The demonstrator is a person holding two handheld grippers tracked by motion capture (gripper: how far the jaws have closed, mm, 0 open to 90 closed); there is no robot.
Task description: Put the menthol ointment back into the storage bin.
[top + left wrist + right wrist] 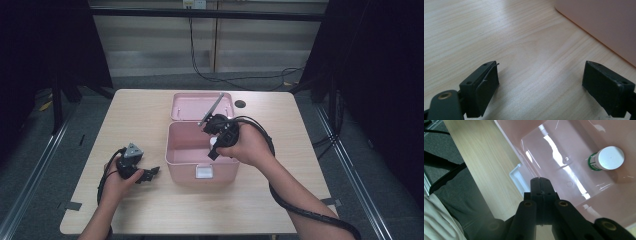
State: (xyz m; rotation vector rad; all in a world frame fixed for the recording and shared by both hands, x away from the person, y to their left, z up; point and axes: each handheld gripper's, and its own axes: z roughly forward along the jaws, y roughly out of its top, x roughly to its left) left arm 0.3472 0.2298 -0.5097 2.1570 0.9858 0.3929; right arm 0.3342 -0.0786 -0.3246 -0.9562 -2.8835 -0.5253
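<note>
A pink box (172,150) stands open at the middle of the table, its lid (192,106) tilted back. On its floor lies a small bottle with a white cap (610,158) and a green band. My right gripper (213,151) hangs over the box's right part and points down into it. In the right gripper view its jaws (540,180) are pressed together with nothing between them, and the bottle lies apart from them. My left gripper (150,174) rests on the table left of the box, open and empty (541,72), with the pink wall (604,22) ahead of it.
The wooden table (135,120) has bare room on both sides of the box and in front of it. A white latch (204,172) sits on the box's front wall. A dark round hole (240,104) marks the table behind the lid. Cables trail from both grippers.
</note>
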